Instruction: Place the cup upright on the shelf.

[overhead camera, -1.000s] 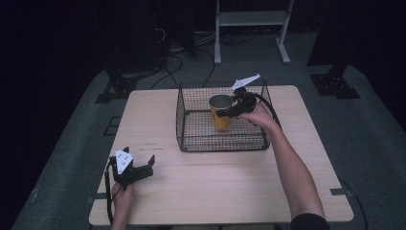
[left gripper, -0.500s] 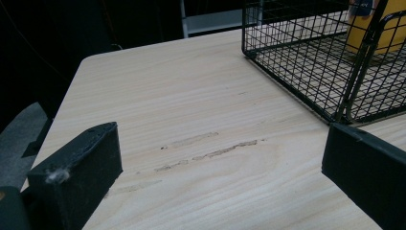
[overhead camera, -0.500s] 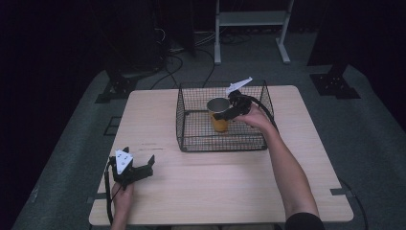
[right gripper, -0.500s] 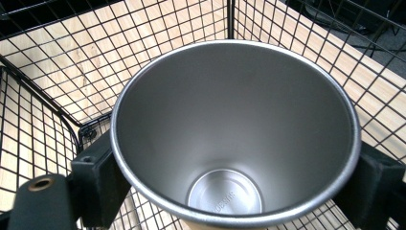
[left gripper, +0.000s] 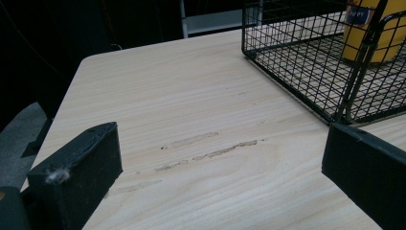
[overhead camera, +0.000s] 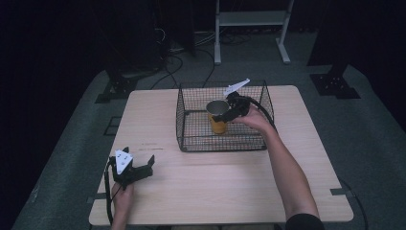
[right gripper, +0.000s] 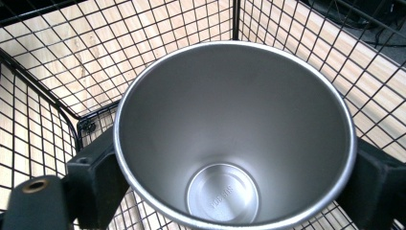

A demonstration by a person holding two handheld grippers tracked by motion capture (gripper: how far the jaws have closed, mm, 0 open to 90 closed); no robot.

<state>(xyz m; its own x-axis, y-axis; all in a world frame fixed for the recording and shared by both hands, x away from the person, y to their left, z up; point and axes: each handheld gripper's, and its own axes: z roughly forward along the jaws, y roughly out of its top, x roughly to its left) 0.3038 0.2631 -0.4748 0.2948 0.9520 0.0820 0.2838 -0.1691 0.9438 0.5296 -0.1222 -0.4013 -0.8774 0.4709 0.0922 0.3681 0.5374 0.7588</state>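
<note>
Cup, high view: yellow steel cup with bare silver inside stands upright in black wire basket at table's far middle; long axis vertical.
R gripper, high view: right gripper reaches in over basket's right wall, jaws clamped on cup near its rim, cup just left of the hand.
L gripper, high view: left gripper rests near front-left corner of light wooden table, well apart from basket; R hand is much the nearer.
In the way, high view: basket walls ring cup on all sides, so way out is prob. straight up; cable trails over right wall.
L gripper view: jaws wide apart, nothing between, only bare tabletop w/ faint scuff marks; basket's near corner ahead at right, cup's yellow side seen through the mesh.
R gripper view: looks down into cup's mouth, a jaw pressed on either side of the rim; mesh floor and walls close around, basket corner post just behind.
</note>
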